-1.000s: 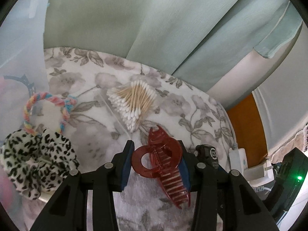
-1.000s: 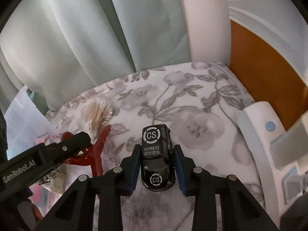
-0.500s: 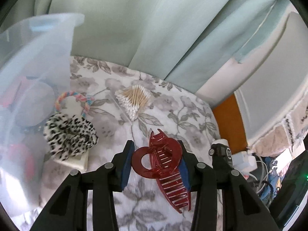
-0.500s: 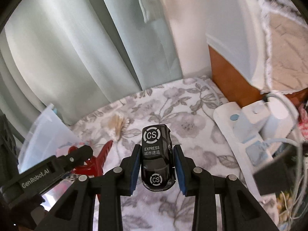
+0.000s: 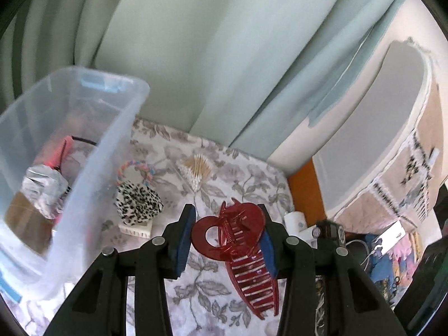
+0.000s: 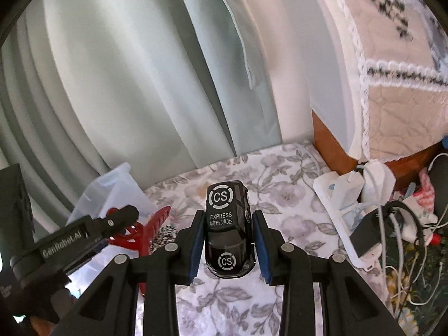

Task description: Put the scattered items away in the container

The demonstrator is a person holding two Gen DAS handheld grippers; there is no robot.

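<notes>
Left wrist view: one red hair claw clip, one clear plastic bin, one leopard-print scrunchie, one pastel braided hair tie, one bundle of cotton swabs. Left gripper pinching the clip at its hinge end, toothed half hanging down and clear of the floral cloth. Bin just to the left, wall close beside the left finger, a few items already inside. Scrunchie, hair tie and swabs on the cloth beyond. Right wrist view: one black toy car, marked CS EXPRESS, clamped between the pads of the right gripper, held above the cloth. White power strip with plugs and cables off to the right.
</notes>
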